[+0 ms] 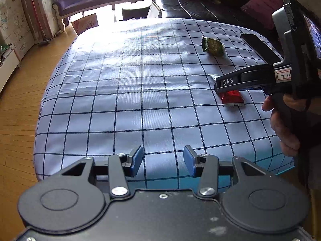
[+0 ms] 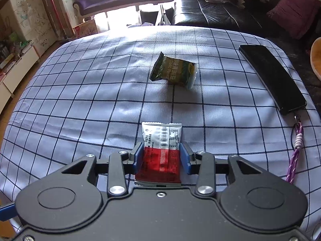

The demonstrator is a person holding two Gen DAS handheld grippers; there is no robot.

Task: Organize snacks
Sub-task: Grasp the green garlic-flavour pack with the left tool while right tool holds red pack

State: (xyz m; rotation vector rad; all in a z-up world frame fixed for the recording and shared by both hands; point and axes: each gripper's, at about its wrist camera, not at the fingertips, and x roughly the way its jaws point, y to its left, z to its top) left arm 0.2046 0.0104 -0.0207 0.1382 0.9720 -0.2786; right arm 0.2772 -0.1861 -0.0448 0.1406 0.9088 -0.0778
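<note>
A table covered by a pale blue cloth with a dark grid [image 2: 80, 100] carries a red-and-white foil snack packet [image 2: 160, 152] lying flat between the blue pads of the right gripper [image 2: 162, 156], whose jaws stand apart on either side of it, with slight gaps visible at the packet's edges. Beyond it lies a crumpled green snack packet [image 2: 174, 71], and a black smartphone [image 2: 272, 78] with a purple braided strap [image 2: 295, 156] rests near the right edge. The left gripper [image 1: 163, 160] hangs over bare cloth, jaws apart and empty.
</note>
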